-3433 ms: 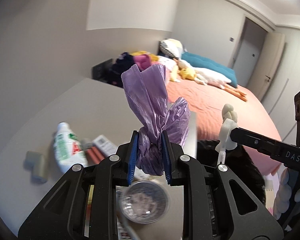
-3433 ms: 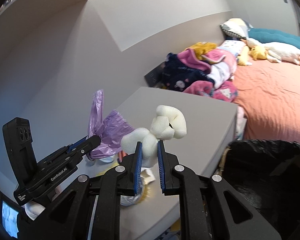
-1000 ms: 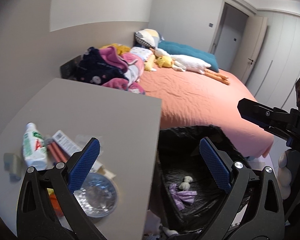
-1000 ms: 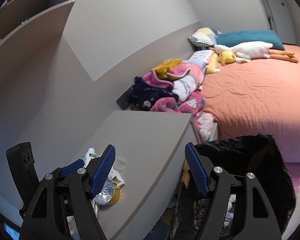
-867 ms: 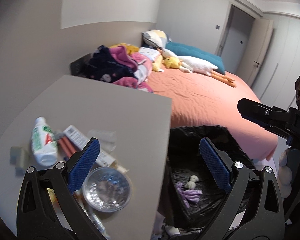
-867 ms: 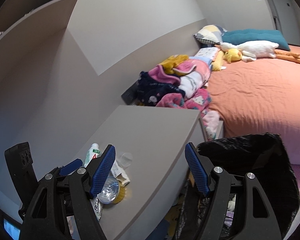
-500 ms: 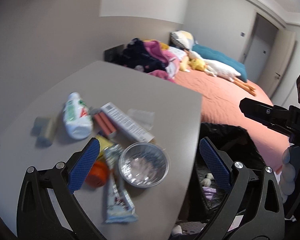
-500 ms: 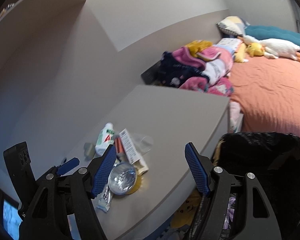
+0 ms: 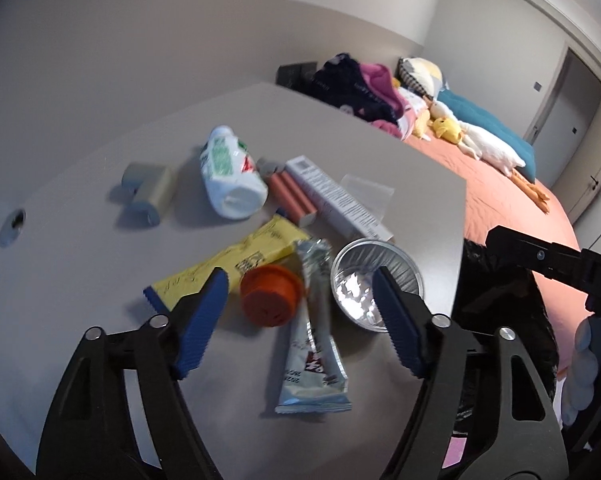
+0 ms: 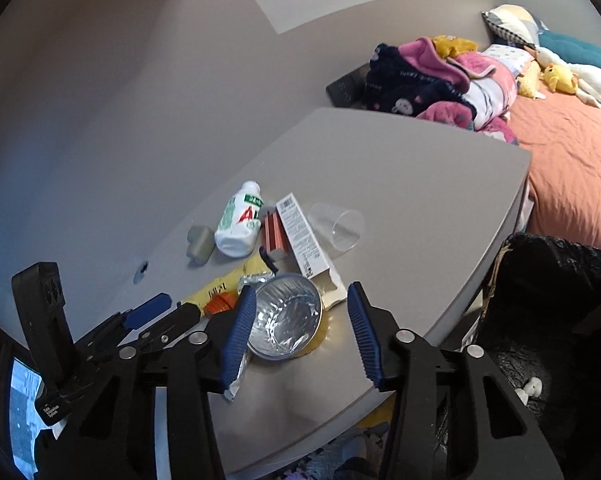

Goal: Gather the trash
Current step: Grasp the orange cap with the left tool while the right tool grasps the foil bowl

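Trash [image 9: 312, 340] lay mostly uncollected on the table [image 9: 400, 152]: a silver wrapper, orange cap [image 9: 270, 300], foil cup [image 10: 284, 316], yellow packet, bottle and box. A few scraps sat in the black-lined bin [image 10: 548, 320]. Both left tongs [image 9: 300, 320] and right tongs [image 10: 298, 332] were closing, empty, over the pile.

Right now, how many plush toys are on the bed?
2. A yellow duck plush lies beside the pillows, and a white goose plush stretches out next to it along the teal pillow. More may be hidden behind the clothes pile.
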### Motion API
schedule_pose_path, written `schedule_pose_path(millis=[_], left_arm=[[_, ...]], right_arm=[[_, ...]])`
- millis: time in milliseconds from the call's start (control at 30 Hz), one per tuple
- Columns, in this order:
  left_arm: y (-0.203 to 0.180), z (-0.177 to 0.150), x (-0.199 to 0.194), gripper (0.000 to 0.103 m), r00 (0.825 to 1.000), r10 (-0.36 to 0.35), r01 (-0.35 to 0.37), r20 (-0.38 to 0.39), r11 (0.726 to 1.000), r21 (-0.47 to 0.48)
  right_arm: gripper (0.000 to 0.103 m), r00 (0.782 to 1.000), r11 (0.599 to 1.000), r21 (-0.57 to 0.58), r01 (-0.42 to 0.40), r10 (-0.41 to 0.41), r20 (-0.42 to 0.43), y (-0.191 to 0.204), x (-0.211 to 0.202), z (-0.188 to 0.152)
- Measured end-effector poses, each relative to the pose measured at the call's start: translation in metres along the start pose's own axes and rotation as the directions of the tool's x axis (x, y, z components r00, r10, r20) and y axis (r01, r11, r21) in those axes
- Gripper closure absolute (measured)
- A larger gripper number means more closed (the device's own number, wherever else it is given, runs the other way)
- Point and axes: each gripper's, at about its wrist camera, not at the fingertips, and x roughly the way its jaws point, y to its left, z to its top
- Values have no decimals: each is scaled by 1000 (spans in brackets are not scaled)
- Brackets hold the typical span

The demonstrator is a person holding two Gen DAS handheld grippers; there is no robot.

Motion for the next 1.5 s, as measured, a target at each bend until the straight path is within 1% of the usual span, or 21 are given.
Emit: schedule_pose_path(millis=[67,133,233,500,567,633,700,800,867,933,1000,1133,1233,1500], left_arm=[[3,-3,5,35,1000,1,-1,-9,1000,-5],[6,-4,11,37,1000,-8,7,-23,1000,-15],[11,-8,20,37,999,1,-3,-44,1000,-31],[23,-14,41,37,996,-4,-2,-94,998,-66],[25,-14,45,40,995,-7,0,-103,998,-70],[28,-14,48,47,994,-25,17,-107,997,-79],[31,-14,50,49,993,-39,29,-109,996,-90],[33,-15,54,59,991,-55,45,-120,995,-89],[35,-14,55,59,991,-58,48,-118,995,-90],[36,-14,54,59,992,-60,49,-115,994,-95],[38,-14,53,59,992,-57,46,-111,994,-99],[37,-13,47,59,993,-56,46,-101,995,-94],[34,-9,39,59,994,-58,51,-90,995,-85],[19,10,15,59,996,-78,77,-33,996,-34]], right_arm=[[60,1000,1000,-3,1,-1,-22,1,8,-3],[62,999,1000,3,7,-7,-45,-1,18,-4],[62,997,1000,21,13,-12,-77,-6,30,-6],[62,992,999,38,25,-20,-125,-9,54,-9],[63,991,999,38,25,-20,-134,-8,60,-9],[68,989,999,41,13,-7,-146,-7,65,-10],[72,988,999,40,18,-12,-156,-6,70,-11],[81,985,999,42,19,-12,-173,-6,76,-11],[90,983,999,35,26,-19,-181,-5,80,-12],[97,982,999,41,32,-24,-189,-6,82,-12],[98,983,998,60,20,-9,-186,-9,81,-12],[98,990,999,34,18,-14,-139,-5,71,-6],[98,994,1000,29,5,-2,-106,-1,60,1],[98,1000,999,42,-11,11,-16,-1,28,16]])
